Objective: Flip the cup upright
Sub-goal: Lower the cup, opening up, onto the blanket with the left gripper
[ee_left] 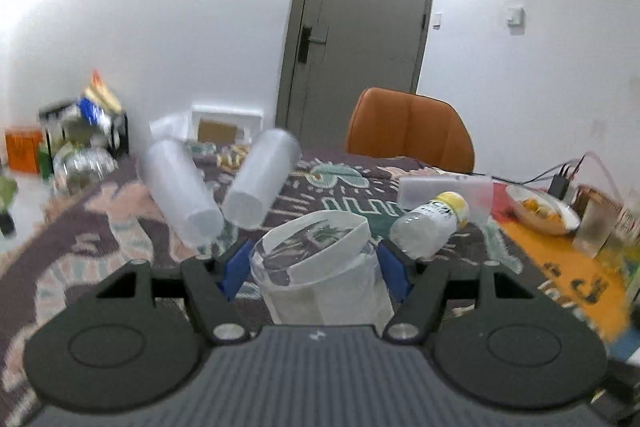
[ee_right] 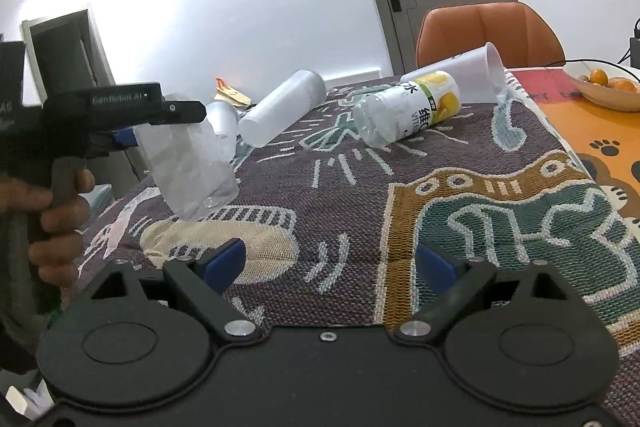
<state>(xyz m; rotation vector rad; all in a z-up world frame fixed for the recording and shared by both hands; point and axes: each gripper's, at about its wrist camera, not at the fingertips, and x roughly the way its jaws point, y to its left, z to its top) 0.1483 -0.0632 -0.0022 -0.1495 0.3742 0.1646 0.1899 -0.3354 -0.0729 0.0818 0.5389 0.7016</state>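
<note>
My left gripper is shut on a clear plastic cup with a white label, mouth facing up and away. In the right wrist view the same cup hangs tilted in the left gripper, its base just above the patterned cloth. My right gripper is open and empty, low over the cloth near the front. Two frosted cups lie on their sides beyond the held cup. Another cup lies on its side by the bottle.
A plastic bottle with a yellow label lies on the cloth; it also shows in the left wrist view. A bowl of oranges sits at the right. An orange chair stands behind the table. A glass stands at the right.
</note>
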